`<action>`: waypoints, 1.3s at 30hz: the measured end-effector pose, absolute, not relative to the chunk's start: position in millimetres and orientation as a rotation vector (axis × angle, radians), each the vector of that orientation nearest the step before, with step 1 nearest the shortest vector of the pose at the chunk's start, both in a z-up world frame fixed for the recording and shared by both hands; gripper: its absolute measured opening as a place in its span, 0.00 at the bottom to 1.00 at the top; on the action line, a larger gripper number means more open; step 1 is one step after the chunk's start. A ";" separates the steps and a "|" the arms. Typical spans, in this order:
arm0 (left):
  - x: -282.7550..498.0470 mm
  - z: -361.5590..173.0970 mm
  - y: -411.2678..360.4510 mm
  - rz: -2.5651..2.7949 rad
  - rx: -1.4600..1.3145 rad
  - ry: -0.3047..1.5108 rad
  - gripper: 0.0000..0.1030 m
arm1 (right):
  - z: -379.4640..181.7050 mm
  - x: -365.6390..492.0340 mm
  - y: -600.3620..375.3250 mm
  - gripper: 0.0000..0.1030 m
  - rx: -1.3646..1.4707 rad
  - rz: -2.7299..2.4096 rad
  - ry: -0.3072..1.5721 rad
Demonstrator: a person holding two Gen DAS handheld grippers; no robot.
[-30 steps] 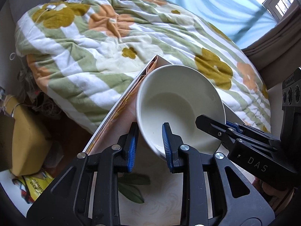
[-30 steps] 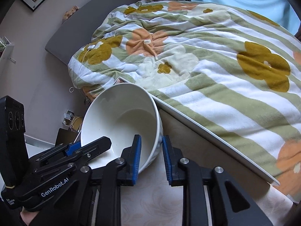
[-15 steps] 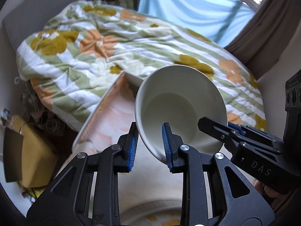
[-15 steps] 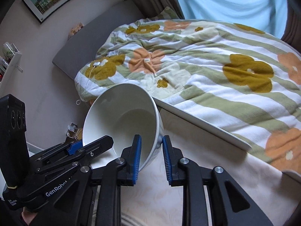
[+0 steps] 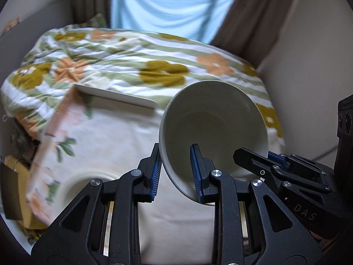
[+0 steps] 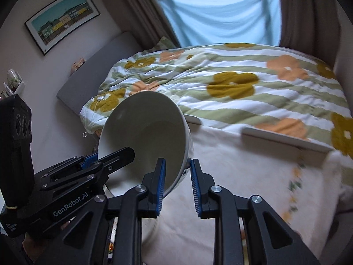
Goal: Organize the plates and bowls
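Nearest in both wrist views, the white bowl (image 5: pixel 215 130) hangs tipped in the air above the counter, its mouth turned toward the cameras. The left tool (image 5: pixel 176 172) is clamped on the bowl's left rim, one blue pad inside the wall and one outside; the right tool (image 6: pixel 176 182) is clamped the same way on the opposite rim. The bowl looks like glazed ceramic: stiff, fairly heavy, smooth enough to slip, and likely to chip or break if dropped. The rim is the sensible place to hold it, with pads well down the wall, since a shallow pinch on a tilted glazed edge could slide.

Below it, the counter (image 5: pixel 123 145) wears a cream cloth with a floral border. A second pale dish (image 5: pixel 81 187) sits blurred at the near left. Just beyond the counter's far edge lies a bed under a striped, flowered quilt (image 6: pixel 253 84). Farther still hang a blue cloth (image 6: pixel 220 15) over the window, brown curtains and a framed picture (image 6: pixel 62 29).
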State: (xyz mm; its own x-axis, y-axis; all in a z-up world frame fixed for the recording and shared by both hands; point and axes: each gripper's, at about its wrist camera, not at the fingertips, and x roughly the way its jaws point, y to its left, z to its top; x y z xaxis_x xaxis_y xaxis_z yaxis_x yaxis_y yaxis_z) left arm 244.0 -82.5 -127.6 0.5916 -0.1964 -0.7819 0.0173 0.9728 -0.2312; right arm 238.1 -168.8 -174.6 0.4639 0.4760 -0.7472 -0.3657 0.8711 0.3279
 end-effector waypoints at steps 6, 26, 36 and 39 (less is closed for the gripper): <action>212.4 -140.9 -155.7 -0.234 -0.181 1.010 0.22 | -178.3 198.3 -237.6 0.20 0.143 0.420 0.980; 192.0 -212.3 -237.6 -0.372 0.028 1.239 0.22 | -253.1 147.8 -309.5 0.20 0.243 0.234 1.128; 189.3 -227.7 -244.1 -0.325 0.130 1.240 0.22 | -263.7 145.5 -303.0 0.20 0.185 0.241 1.140; 188.9 -229.2 -244.8 -0.316 0.142 1.227 0.22 | -267.0 144.3 -302.5 0.20 0.179 0.245 1.145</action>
